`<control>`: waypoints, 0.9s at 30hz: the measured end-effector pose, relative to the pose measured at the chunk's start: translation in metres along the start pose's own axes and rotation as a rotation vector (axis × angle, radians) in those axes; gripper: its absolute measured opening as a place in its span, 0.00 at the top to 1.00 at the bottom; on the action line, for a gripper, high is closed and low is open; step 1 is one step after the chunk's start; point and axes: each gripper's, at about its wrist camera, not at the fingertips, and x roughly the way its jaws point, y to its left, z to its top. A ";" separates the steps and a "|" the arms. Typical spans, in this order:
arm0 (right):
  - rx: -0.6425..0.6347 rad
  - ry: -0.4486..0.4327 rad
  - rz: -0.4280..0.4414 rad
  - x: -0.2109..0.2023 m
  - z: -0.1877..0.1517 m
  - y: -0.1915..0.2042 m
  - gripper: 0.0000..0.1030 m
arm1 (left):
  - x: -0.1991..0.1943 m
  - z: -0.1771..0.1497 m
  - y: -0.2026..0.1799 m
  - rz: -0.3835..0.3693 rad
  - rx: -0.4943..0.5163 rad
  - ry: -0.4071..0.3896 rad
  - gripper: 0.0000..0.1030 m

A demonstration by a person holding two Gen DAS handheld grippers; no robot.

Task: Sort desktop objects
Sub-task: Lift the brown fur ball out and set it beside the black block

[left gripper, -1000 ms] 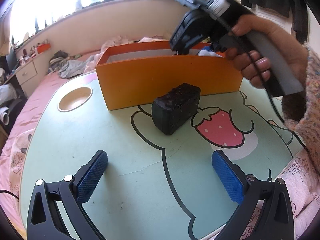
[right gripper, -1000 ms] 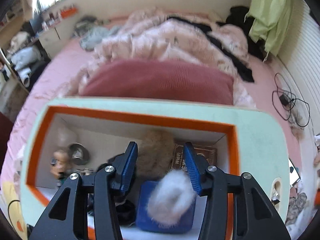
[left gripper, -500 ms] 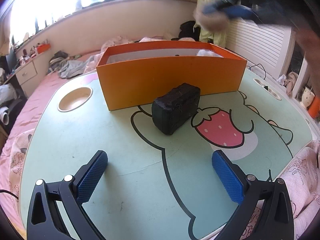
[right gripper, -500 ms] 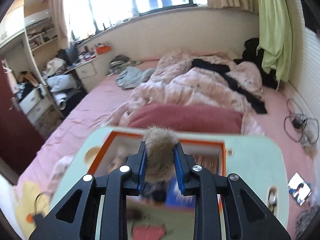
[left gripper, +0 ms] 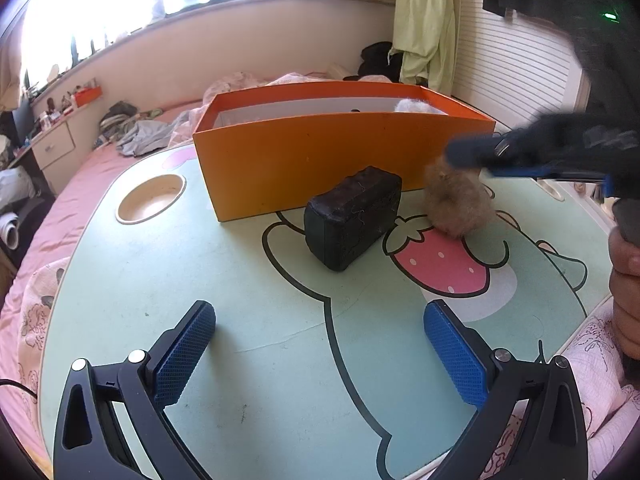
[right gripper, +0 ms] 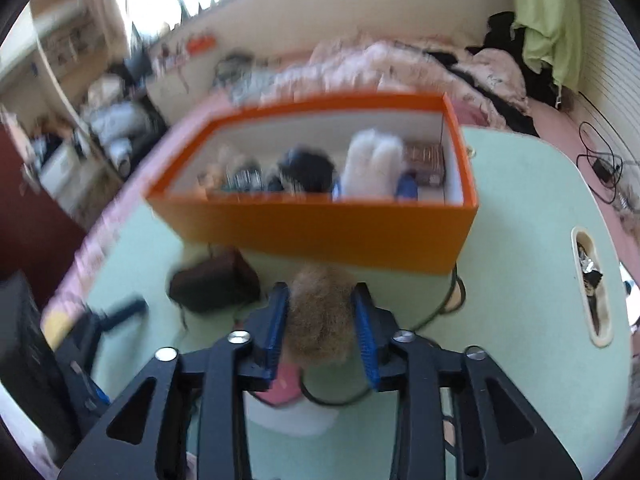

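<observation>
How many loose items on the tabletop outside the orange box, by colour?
Brown: 1, fluffy pom-pom between the opening right gripper pads
Dark: 1, black pouch
Total: 2

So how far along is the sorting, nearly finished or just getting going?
Partway, as far as I can tell. A dark rectangular pouch already lies on the table in front of the orange box. In hand: the right gripper is opening around a tan fluffy ball, setting it beside the pouch. Left: the box holds more things, including a white fluffy item. The left gripper waits open and empty.
</observation>
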 end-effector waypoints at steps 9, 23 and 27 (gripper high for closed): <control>-0.061 -0.009 -0.138 -0.016 -0.036 0.002 0.17 | -0.001 0.000 0.001 0.002 -0.004 0.001 0.00; -0.133 0.066 -0.243 0.005 -0.046 -0.002 0.00 | -0.001 -0.002 0.001 0.003 -0.006 0.002 0.00; -0.136 0.065 -0.247 0.005 -0.050 0.003 0.00 | -0.001 -0.001 0.004 0.000 -0.008 0.003 0.00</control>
